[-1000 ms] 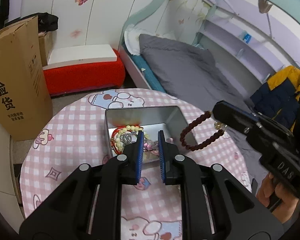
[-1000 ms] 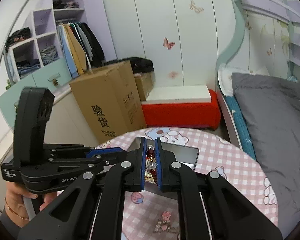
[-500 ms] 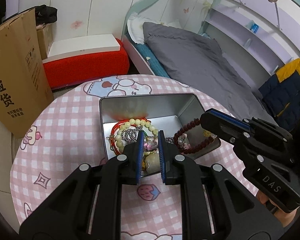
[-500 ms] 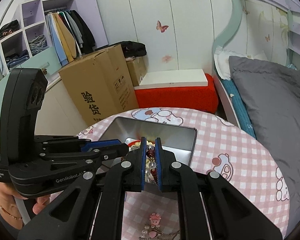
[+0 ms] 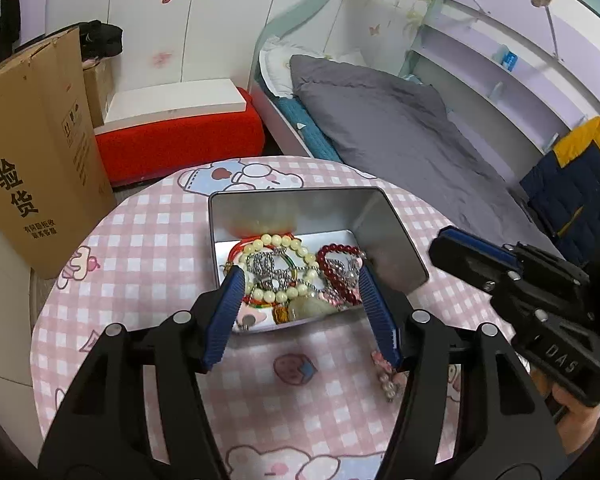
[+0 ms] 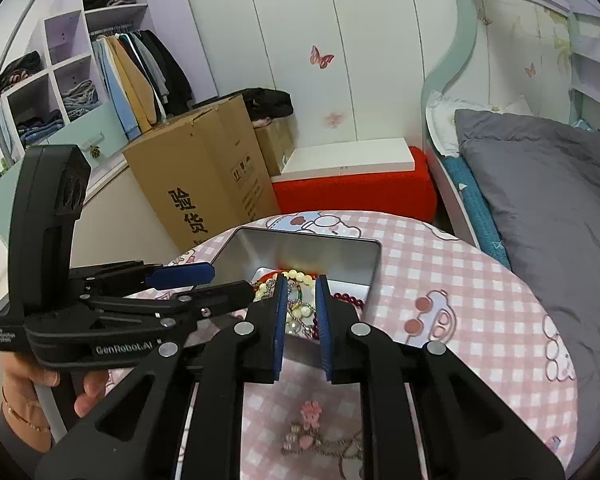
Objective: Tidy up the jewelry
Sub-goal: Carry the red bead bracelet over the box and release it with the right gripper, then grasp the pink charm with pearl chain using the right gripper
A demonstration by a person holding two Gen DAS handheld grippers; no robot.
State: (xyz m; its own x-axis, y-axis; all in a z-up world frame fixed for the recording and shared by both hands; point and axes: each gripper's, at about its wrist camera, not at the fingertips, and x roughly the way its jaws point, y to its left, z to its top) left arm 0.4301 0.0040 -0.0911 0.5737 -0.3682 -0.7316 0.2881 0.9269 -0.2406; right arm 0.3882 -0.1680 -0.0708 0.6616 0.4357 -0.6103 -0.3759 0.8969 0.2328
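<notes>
Jewelry [image 5: 296, 276] heaped in silver tin [image 5: 396, 236] at middle of round desk [image 5: 148, 248] with pink checked cloth. Left tongs [image 5: 298, 292] spread wide, jaws just opened, nothing between the pads; blue fingers [image 5: 224, 316] hanging over tin's near edge, either side of the heap. Right tongs [image 6: 301, 312] parted only narrowly, jaws just opened a little, nothing pinched between them; tips above tin's near side, pile visible through the gap. In left view, right tongs [image 5: 472, 248] off to the right of tin, clear of it.

Inside tin: cream bead bracelet [image 5: 276, 242] toward the back, silver chain [image 5: 272, 268] tangled in the middle, dark red bead bracelet [image 5: 336, 256] lying on right side, red cord [image 5: 240, 246] at left, pale stone pendant [image 5: 306, 308] near front wall.

Outside tin, on cloth: pink-and-pearl piece [image 6: 308, 428] close in front of right tongs, same piece [image 5: 386, 376] beside left tongs' right finger.

Beyond desk: cardboard box [image 6: 204, 184], red bench with white top [image 6: 352, 188], bed with grey cover [image 5: 384, 120], open wardrobe shelves [image 6: 72, 76]. Person's hand [image 6: 32, 396] gripping left tool's handle, thin bracelet on wrist.
</notes>
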